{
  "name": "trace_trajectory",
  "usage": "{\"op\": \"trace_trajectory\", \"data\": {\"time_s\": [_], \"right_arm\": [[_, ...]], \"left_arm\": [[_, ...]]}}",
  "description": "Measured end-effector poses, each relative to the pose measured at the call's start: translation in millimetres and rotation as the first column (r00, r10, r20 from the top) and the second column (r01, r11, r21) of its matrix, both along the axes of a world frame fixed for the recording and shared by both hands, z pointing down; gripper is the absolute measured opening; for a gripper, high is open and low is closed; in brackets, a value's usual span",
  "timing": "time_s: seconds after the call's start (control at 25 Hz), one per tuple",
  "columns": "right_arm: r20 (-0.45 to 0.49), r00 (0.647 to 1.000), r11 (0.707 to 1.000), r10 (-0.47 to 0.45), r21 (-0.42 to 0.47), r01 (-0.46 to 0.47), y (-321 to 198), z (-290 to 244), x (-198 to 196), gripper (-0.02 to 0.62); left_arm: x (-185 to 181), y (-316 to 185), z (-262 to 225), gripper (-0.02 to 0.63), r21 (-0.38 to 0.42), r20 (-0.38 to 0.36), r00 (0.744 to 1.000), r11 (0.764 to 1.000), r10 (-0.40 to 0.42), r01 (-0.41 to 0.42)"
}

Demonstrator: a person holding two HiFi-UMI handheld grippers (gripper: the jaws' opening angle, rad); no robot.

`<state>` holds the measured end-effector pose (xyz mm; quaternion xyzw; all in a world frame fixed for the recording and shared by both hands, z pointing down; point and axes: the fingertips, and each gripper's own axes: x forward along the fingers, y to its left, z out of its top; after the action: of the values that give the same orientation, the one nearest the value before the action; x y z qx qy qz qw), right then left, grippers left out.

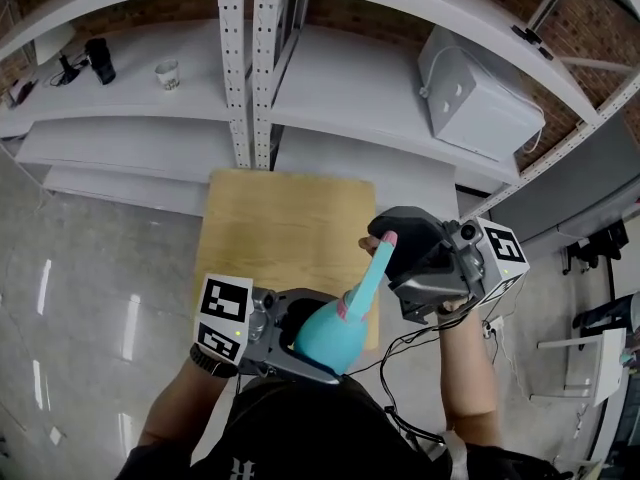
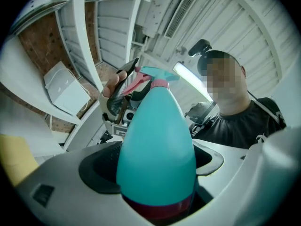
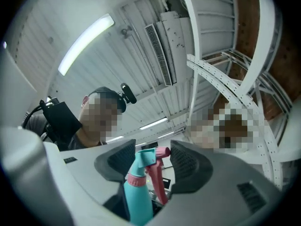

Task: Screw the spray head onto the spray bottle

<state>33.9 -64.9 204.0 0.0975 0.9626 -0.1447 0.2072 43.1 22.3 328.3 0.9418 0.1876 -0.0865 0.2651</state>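
Observation:
A teal spray bottle [image 1: 330,336] with a pink collar is wedged by its wide base between the jaws of my left gripper [image 1: 305,340], low in the head view. It tilts up and to the right. In the left gripper view the bottle [image 2: 157,145] fills the space between the jaws. Its teal and pink spray head [image 1: 378,258] sits on the neck, between the jaws of my right gripper [image 1: 398,260]. The right gripper view has the spray head [image 3: 146,160] between the dark pads [image 3: 120,161], which touch it on both sides, with the bottle neck [image 3: 138,199] below.
Under the grippers stands a small wooden table [image 1: 280,223]. White metal shelving [image 1: 240,68] behind it carries a white box [image 1: 475,93], a cup [image 1: 168,75] and dark items. Grey floor lies to the left, and cables hang below my right hand.

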Motion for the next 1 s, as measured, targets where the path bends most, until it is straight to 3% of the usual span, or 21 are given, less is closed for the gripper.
{"op": "trace_trajectory", "data": {"time_s": [0.16, 0.24, 0.28, 0.36, 0.44, 0.52, 0.56, 0.68, 0.8, 1.0], "right_arm": [[-0.009, 0.997, 0.996, 0.072, -0.048, -0.072, -0.2, 11.1, -3.6, 0.232], [0.027, 0.985, 0.974, 0.168, -0.156, -0.162, -16.3, 14.9, 9.9, 0.232], [0.029, 0.972, 0.95, 0.234, -0.221, -0.222, -25.4, 20.8, 17.4, 0.232], [-0.049, 0.92, 0.866, 0.388, -0.323, -0.382, -35.5, 46.7, 28.2, 0.232], [-0.209, 0.824, 0.755, 0.526, -0.33, -0.566, -31.7, 82.1, 34.2, 0.203], [-0.337, 0.72, 0.665, 0.607, -0.28, -0.692, -19.2, 109.6, 40.6, 0.045], [-0.377, 0.683, 0.641, 0.626, -0.25, -0.726, -10.1, 117.7, 42.6, 0.002], [-0.452, 0.603, 0.624, 0.657, -0.122, -0.772, 22.3, 126.7, 42.8, 0.002], [-0.492, 0.554, 0.633, 0.672, -0.006, -0.774, 57.1, 128.4, 44.6, 0.002], [-0.497, 0.552, 0.655, 0.669, 0.043, -0.754, 142.2, 132.6, 74.8, 0.002]], "left_arm": [[-7.8, 8.1, 9.2, 0.431, -0.01, -0.01, 1.0, 1.0, -0.017, 0.017], [-18.5, 6.8, 8.9, 0.431, 0.0, -0.033, 0.997, 0.997, -0.074, 0.074], [-24.8, 3.8, 9.4, 0.431, 0.015, -0.04, 0.991, 0.992, -0.127, 0.128], [-36.3, -6.8, 15.5, 0.431, 0.078, -0.024, 0.961, 0.958, -0.275, 0.276], [-46.4, -18.6, 26.1, 0.431, 0.155, 0.005, 0.903, 0.893, -0.429, 0.423], [-54.7, -25.0, 34.4, 0.431, 0.187, 0.022, 0.836, 0.824, -0.548, 0.534], [-57.8, -24.4, 37.0, 0.431, 0.188, 0.029, 0.806, 0.795, -0.591, 0.576], [-60.2, -6.8, 41.8, 0.431, 0.188, 0.047, 0.744, 0.737, -0.667, 0.649], [-55.2, 28.3, 46.3, 0.431, 0.202, 0.052, 0.714, 0.708, -0.698, 0.677], [-28.3, 111.6, 50.3, 0.431, 0.211, 0.055, 0.672, 0.666, -0.739, 0.715]]}}
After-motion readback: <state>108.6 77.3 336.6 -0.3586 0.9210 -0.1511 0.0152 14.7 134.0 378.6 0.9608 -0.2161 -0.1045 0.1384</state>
